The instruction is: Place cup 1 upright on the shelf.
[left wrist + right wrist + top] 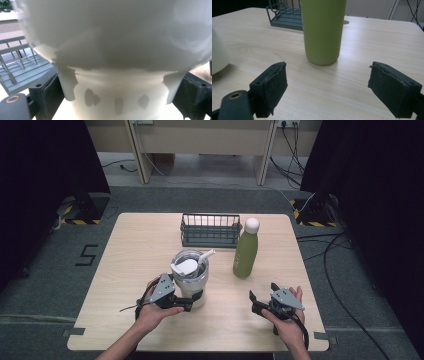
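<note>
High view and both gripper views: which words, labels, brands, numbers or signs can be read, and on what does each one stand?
"5": a dark digit on the grey floor left of the table.
The white tumbler, green bottle and wire rack carry no readable text.

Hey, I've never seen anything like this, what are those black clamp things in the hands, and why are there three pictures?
A person holds a two-jaw hand gripper in each hand; no robot arm is involved. The high view looks down from above on a wooden table. The other two pictures come from cameras riding on each gripper. The left gripper has its jaws around the narrow base of a white tumbler with a straw. The right gripper is open, holds nothing and points at a green bottle. Behind stands a dark wire basket.
</note>
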`<action>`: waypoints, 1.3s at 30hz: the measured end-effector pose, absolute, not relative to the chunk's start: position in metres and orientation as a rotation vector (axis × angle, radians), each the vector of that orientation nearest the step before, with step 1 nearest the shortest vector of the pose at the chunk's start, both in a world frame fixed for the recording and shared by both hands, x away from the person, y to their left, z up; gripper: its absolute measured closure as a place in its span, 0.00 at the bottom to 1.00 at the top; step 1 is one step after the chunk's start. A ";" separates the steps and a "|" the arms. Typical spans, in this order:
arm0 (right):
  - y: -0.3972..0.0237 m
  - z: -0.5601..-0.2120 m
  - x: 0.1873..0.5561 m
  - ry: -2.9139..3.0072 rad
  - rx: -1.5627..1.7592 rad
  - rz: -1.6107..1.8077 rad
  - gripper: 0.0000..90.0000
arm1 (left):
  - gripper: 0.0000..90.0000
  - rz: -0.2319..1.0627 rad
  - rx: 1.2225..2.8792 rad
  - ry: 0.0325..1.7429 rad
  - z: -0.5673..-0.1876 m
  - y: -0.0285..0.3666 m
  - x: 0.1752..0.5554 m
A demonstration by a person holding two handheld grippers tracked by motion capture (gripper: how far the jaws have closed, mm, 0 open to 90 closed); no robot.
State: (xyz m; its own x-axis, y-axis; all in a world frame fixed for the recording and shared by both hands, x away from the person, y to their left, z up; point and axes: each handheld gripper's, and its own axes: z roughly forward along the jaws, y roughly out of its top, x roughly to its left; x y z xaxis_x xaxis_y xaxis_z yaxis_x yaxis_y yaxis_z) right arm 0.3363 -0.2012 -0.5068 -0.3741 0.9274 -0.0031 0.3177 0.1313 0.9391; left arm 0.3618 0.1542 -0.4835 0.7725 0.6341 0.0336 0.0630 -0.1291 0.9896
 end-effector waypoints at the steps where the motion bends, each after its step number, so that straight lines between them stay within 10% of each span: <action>1: -0.201 -0.507 0.336 1.786 1.208 1.243 0.17 | 0.10 0.541 1.646 0.562 -0.482 0.154 0.363; 39: -0.203 -0.509 0.337 1.781 1.230 1.232 0.17 | 0.10 0.617 1.612 0.557 -0.450 0.148 0.401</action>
